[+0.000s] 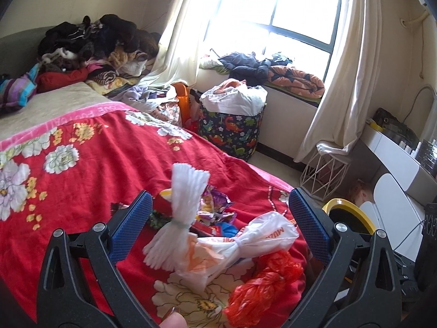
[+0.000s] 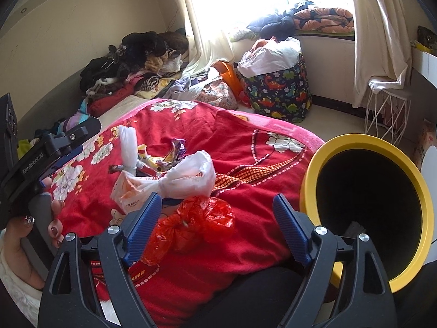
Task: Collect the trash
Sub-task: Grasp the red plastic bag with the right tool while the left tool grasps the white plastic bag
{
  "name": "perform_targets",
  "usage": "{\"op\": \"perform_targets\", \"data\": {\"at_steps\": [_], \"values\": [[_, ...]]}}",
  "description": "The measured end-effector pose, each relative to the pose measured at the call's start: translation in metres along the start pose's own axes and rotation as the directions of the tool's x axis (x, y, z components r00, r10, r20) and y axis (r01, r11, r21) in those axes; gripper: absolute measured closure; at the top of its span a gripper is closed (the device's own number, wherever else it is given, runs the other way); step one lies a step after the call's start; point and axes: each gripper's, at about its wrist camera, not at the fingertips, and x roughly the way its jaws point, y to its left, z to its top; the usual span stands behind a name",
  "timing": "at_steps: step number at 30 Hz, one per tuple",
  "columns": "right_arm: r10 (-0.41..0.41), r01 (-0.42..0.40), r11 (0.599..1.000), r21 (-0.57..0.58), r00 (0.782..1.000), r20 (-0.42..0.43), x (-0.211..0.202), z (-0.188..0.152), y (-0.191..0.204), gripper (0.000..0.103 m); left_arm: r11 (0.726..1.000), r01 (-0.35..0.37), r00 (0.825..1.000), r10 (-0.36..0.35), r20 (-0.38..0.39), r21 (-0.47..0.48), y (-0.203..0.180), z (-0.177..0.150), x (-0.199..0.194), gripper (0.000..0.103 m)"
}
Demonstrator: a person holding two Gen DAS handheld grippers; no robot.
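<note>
Trash lies on a red flowered blanket [image 1: 109,164]: a tied white bundle [image 1: 185,191], crumpled snack wrappers [image 1: 215,207], a knotted white plastic bag [image 1: 262,235] and a red plastic bag [image 1: 262,284]. My left gripper [image 1: 220,193] stands open above this heap, its blue pads wide of it on both sides. My right gripper [image 2: 216,196] is open too. The red plastic bag [image 2: 191,224] lies between its fingers, close to the left pad, and is not pinched. A yellow-rimmed bin [image 2: 308,180] with a dark inside stands just right of the right gripper.
A dinosaur-print hamper [image 1: 232,128] stuffed with white bags stands beyond the bed under the window. Piled clothes [image 1: 90,43] fill the bed's far end. A white wire stool [image 1: 325,175] and a white desk [image 1: 396,158] are at the right. A hand [image 2: 54,218] grips the left tool.
</note>
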Motion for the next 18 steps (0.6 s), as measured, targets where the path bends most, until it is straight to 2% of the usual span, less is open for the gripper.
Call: {"op": "perform_targets", "data": {"at_steps": [6, 11, 18], "values": [[-0.007, 0.007, 1.000, -0.010, 1.000, -0.024, 0.009, -0.006, 0.008, 0.019, 1.000, -0.024, 0.999, 0.024, -0.045, -0.015, 0.016, -0.009, 0.002, 0.011], [-0.027, 0.026, 0.999, -0.035, 0.998, -0.048, 0.021, -0.011, 0.014, 0.019, 0.998, -0.037, 0.990, 0.030, -0.135, -0.047, 0.027, -0.020, 0.015, 0.011], [-0.018, 0.021, 1.000, 0.019, 0.994, -0.108, 0.043, -0.017, 0.009, 0.018, 0.994, -0.040, 0.978, 0.019, -0.209, -0.099, 0.039, -0.034, 0.028, 0.011]]}}
